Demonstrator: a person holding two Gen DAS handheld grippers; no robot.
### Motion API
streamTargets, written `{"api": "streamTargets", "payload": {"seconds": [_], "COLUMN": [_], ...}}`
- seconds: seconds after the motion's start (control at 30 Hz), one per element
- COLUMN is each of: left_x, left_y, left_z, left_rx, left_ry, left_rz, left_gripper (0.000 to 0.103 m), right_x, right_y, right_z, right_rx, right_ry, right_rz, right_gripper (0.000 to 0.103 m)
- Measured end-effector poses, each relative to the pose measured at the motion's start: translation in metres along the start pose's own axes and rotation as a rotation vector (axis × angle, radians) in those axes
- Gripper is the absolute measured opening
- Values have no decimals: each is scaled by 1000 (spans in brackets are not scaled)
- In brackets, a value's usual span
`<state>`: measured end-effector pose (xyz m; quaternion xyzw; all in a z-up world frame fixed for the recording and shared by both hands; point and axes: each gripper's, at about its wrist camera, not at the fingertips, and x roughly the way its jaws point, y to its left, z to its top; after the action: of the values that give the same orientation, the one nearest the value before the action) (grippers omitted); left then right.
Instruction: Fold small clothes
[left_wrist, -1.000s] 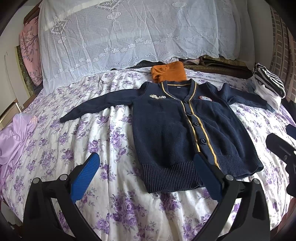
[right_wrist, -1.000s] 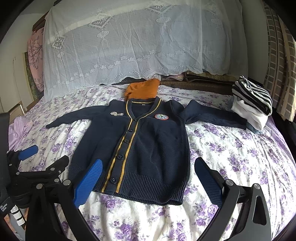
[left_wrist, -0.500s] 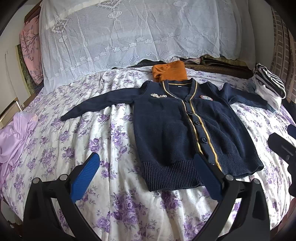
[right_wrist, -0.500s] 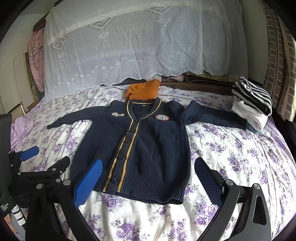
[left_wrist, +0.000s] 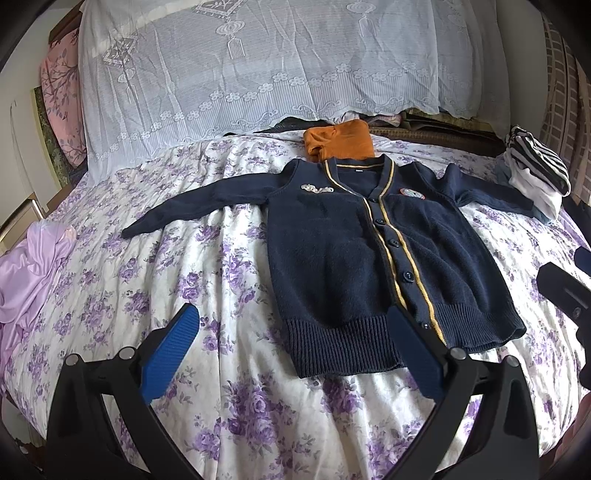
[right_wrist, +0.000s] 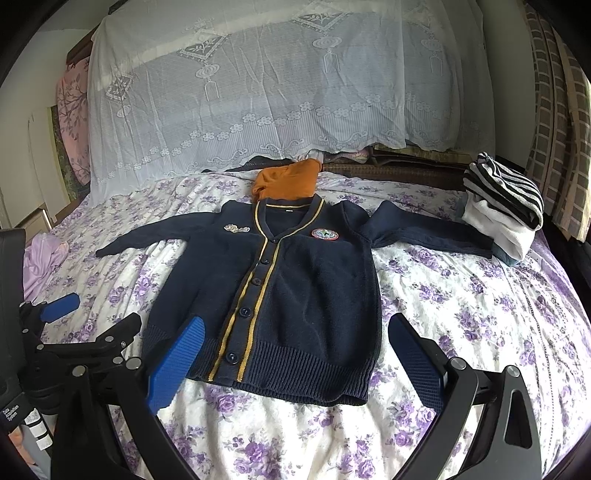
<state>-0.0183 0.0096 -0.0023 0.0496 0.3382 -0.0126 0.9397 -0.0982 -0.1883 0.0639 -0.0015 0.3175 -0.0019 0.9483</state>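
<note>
Since a second ago both views have crept slightly toward the bed; the clothes lie unchanged. Nearest, the left gripper (left_wrist: 291, 347) and right gripper (right_wrist: 293, 365) hover with jaws spread wide, gripping nothing. Beyond them the navy cardigan (right_wrist: 291, 291) lies flat and buttoned on the floral bedspread (left_wrist: 207, 266), sleeves out. Past its collar sits a folded orange garment (left_wrist: 341, 142); a striped-and-white pile (right_wrist: 502, 206) touches one cuff.

Both views near, facing shared cardigan (left_wrist: 373, 258).
</note>
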Motion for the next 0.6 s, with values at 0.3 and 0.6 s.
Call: {"api": "streamTargets", "payload": {"seconds": [0.3,0.6], "left_x": [-1,-1], "left_y": [1,2], "left_z": [0,-5], "left_rx": [1,-2], "left_ry": [0,1], "left_rz": [1,-1], "left_gripper": [99,99], "right_x": [-3,-2], "right_y": [2,2], "right_z": [0,0], "right_rx": [1,4], "right_ry": [-1,-2], "right_rz": [2,6], "right_gripper": [100,100]}}
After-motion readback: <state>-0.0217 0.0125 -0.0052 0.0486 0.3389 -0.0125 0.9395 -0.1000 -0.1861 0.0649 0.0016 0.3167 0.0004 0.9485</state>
